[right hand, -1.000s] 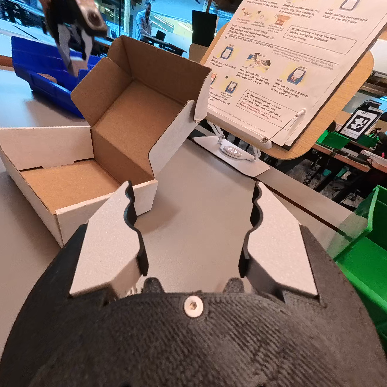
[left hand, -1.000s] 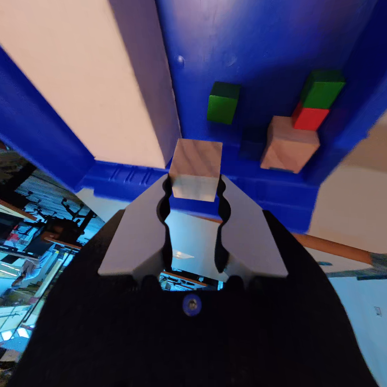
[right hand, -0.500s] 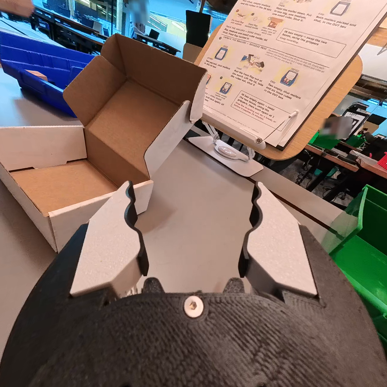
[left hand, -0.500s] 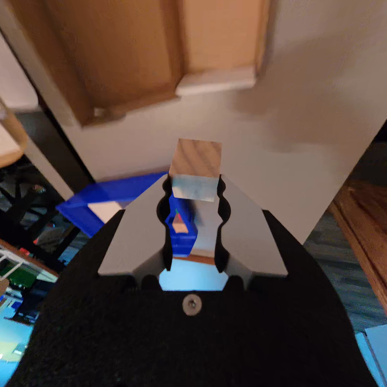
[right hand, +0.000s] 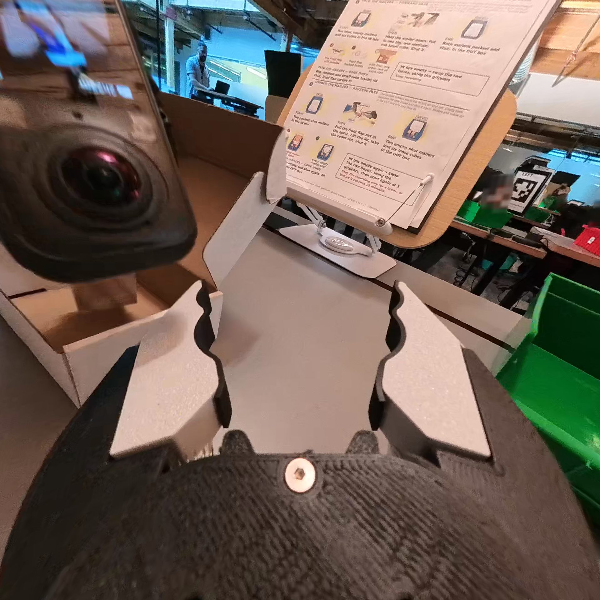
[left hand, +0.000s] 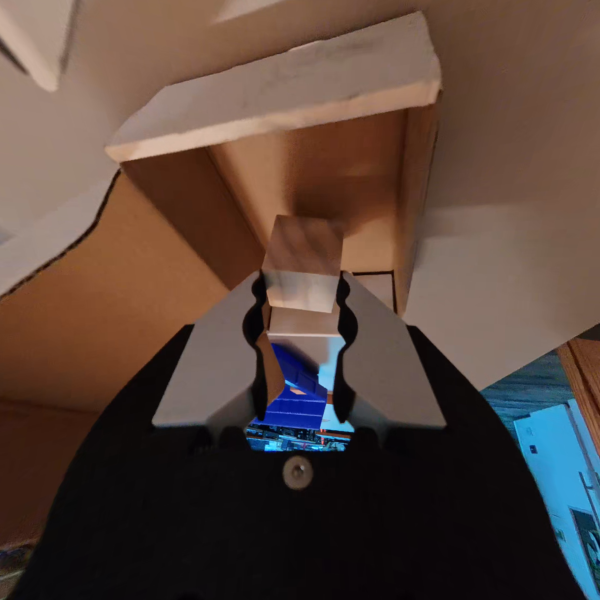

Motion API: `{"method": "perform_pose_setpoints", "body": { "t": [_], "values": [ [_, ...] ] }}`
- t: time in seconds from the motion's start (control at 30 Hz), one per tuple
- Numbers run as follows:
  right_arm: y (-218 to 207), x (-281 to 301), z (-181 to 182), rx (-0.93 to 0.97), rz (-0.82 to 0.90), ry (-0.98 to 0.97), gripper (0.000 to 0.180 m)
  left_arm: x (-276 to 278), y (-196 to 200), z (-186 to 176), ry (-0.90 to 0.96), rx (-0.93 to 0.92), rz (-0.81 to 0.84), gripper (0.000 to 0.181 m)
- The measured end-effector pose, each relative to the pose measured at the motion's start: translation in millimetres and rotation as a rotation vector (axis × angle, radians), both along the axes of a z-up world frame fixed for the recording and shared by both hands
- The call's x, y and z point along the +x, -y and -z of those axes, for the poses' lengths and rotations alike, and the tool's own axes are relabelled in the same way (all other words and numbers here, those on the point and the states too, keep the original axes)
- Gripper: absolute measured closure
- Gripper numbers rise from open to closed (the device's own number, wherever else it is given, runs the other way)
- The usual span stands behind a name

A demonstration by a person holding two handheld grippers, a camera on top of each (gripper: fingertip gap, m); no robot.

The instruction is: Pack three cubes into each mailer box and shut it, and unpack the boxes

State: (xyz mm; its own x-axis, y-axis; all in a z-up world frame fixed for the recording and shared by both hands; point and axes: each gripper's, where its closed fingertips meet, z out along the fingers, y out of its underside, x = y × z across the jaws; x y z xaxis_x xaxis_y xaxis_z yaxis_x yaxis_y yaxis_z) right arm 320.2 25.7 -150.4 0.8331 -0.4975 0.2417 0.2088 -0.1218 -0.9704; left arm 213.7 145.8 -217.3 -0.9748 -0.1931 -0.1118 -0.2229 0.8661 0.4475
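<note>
— What's the left hand-held gripper (left hand: 300,285) doing?
— Pinching a pale wooden cube (left hand: 303,259) at its fingertips, over the brown inside of the open mailer box (left hand: 324,181).
— Touching the floor of it?
— Hard to tell; the view is blurred.
— The right hand-held gripper (right hand: 298,321)?
— Spread wide, holding nothing, over the grey worktop (right hand: 292,324) just beside the box. Farther off, a document stand (right hand: 454,201) near the far edge.

A grey table (right hand: 302,328) carries a wooden document stand (right hand: 454,181) holding a printed sheet. Behind the stand, more tables (right hand: 506,237) with green bins (right hand: 487,214) fill a workshop hall with timber beams; beyond the stand's left edge, a person (right hand: 198,73) stands by bright windows.
</note>
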Motion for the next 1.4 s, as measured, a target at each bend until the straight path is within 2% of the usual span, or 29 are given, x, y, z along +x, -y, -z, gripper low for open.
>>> {"method": "perform_pose_setpoints", "body": {
  "t": [0.37,0.47,0.57,0.63,0.7,0.8,0.87,0.93,1.07,1.2,1.27,1.4],
  "values": [
    [-1.8,1.3,2.0,-0.009,-0.013,-0.019,0.071,-1.3,-7.7,21.0,-0.006,-0.041,-0.044,0.138],
    [-2.3,0.7,2.4,-0.013,-0.015,-0.016,0.071,-6.0,-9.5,15.5,-0.004,-0.04,-0.065,0.116],
    [-2.3,0.2,2.0,-0.012,-0.013,-0.008,0.071,-3.4,-5.3,-14.1,0.086,-0.085,-0.031,0.101],
    [-2.6,-0.2,2.3,-0.017,-0.012,-0.002,0.071,-8.5,-0.3,-48.8,0.143,-0.18,-0.002,0.104],
    [-2.8,-0.5,2.2,-0.019,-0.009,0.005,0.07,-17.0,-4.9,-90.0,0.197,-0.302,-0.007,0.118],
    [-2.3,-0.2,1.8,-0.016,-0.005,0.005,0.07,-25.6,-52.1,-145.2,0.288,-0.393,-0.083,0.121],
    [-2.3,0.3,1.9,-0.015,-0.007,-0.001,0.07,-29.2,-117.4,-163.9,0.335,-0.303,-0.186,0.118],
    [-2.1,1.0,1.9,-0.013,-0.007,-0.007,0.07,-27.0,-184.6,-166.1,0.38,-0.208,-0.265,0.117],
    [-2.8,-0.2,2.3,-0.019,-0.009,0.002,0.07,-32.9,-270.4,-119.0,0.298,-0.246,-0.433,0.114],
    [-5.8,-2.7,4.8,-0.049,-0.008,0.028,0.069,-41.0,-340.7,-65.3,0.223,-0.147,-0.333,0.115],
    [-7.4,-3.7,6.3,-0.065,-0.009,0.037,0.069,-34.8,-362.3,-48.4,0.249,-0.131,-0.275,0.122],
    [-9.4,-4.1,8.6,-0.084,-0.012,0.038,0.069,-15.4,-372.8,-24.4,0.31,-0.226,-0.264,0.134]
  ]
}}
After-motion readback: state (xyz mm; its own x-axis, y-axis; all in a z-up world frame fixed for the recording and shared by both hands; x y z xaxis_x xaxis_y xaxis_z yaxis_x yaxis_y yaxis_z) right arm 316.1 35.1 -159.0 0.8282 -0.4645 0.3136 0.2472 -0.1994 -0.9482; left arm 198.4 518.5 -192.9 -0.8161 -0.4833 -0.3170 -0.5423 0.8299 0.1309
